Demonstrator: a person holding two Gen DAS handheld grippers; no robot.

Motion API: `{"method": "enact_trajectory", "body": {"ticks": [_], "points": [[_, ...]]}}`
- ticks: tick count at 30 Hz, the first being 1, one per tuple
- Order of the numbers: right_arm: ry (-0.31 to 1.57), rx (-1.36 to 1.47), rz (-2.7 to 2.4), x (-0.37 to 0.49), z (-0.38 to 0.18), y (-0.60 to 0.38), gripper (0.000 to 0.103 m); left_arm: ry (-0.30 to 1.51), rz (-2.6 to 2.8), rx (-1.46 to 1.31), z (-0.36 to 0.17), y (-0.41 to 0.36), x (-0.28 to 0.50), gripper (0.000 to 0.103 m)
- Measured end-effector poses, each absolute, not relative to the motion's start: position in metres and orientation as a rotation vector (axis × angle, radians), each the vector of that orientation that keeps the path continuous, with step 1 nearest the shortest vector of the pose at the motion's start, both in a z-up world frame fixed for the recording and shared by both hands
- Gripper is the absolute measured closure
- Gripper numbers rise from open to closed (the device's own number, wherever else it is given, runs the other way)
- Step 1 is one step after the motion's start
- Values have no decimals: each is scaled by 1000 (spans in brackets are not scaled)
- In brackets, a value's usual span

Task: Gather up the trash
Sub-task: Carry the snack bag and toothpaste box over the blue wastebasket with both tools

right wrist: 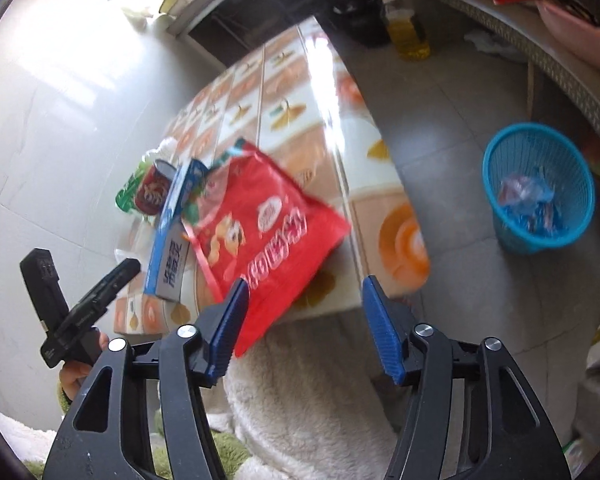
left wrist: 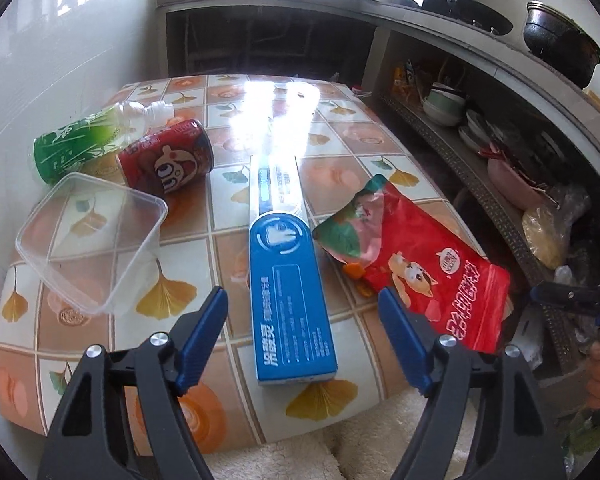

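Observation:
On the tiled table (left wrist: 340, 140) lie a blue toothpaste box (left wrist: 288, 276), a red snack bag (left wrist: 424, 264), a red can (left wrist: 168, 160), a green-labelled plastic bottle (left wrist: 84, 140) and a clear plastic container (left wrist: 88, 240). My left gripper (left wrist: 302, 312) is open, its fingers either side of the box's near end, above it. My right gripper (right wrist: 302, 308) is open beside the table's near corner; the red bag (right wrist: 268, 220) overhangs the edge just past its left finger. The box (right wrist: 172, 236), can (right wrist: 154, 192) and bottle (right wrist: 130, 190) show behind it.
A blue mesh waste basket (right wrist: 540, 188) with some wrappers stands on the floor right of the table. A shelf (left wrist: 500, 160) with bowls and dishes runs along the right. A fluffy white cushion (right wrist: 300, 392) lies below the table's near edge. A white wall is on the left.

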State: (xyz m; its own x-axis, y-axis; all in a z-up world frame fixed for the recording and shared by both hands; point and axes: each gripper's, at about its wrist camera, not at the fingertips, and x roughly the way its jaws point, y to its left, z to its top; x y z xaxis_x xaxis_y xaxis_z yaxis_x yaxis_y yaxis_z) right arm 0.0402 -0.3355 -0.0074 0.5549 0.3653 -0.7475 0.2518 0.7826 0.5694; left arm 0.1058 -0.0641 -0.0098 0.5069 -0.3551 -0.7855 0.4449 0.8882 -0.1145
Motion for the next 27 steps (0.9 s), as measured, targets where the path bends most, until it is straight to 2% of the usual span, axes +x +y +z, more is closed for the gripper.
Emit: {"method": "enact_trajectory", "body": {"ticks": [7, 12, 15, 20, 24, 27], "points": [[1031, 660, 124, 103, -22, -342, 43, 973, -435, 177, -28, -84, 128, 29], [1088, 616, 118, 134, -32, -343, 45, 1017, -433, 155, -39, -86, 131, 44], [1114, 639, 161, 140, -32, -340, 55, 1035, -436, 129, -44, -84, 132, 53], [1147, 615, 187, 142, -33, -322, 62, 1028, -432, 103, -44, -83, 130, 54], [1167, 674, 228, 140, -36, -314, 74, 1016, -435, 109, -44, -85, 128, 54], [1172, 740, 267, 137, -40, -311, 74, 1002, -440, 123, -45, -89, 126, 54]]}}
